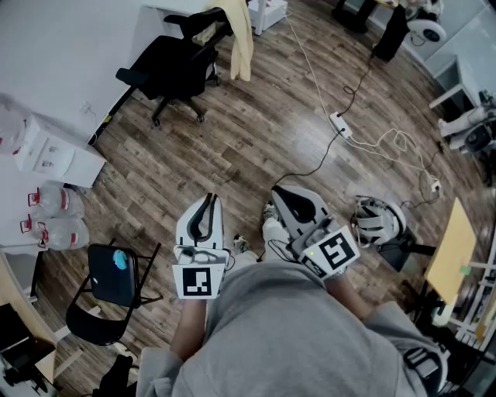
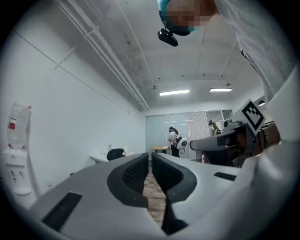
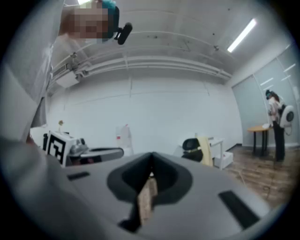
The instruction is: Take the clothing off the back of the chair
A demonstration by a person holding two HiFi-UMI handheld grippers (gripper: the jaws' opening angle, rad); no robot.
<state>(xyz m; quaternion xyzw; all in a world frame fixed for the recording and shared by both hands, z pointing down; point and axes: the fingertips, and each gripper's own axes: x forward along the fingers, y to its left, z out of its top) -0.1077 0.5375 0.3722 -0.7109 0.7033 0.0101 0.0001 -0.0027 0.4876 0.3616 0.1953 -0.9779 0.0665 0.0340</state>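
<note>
Grey sweatshirt fills the bottom of the head view, and just beyond it a person holds two grippers level over the wooden floor. On the left gripper the fingers stand all but together, with only a thin slit between the ribbed pads and nothing in it. On the right gripper the fingers meet at the tips and also hold nothing; only a sliver of floorboard shows through the gap lower down.

Well ahead of both sets of fingertips, across an open stretch of floor, a pale yellow garment hangs over the back of a black office chair beside a white desk. From the right gripper's own view, garment and chair sit off to the right of the fingertips. From the left gripper's view, the chair sits to their left. A white power strip trails its cable over the boards to the right of the fingers.

By the look of it, the task has not begun in any practical sense: the clothing is untouched on the chair back and far out of reach. Everything remains to be done, namely the approach, opening a gripper, taking hold of the fabric and lifting it clear.
</note>
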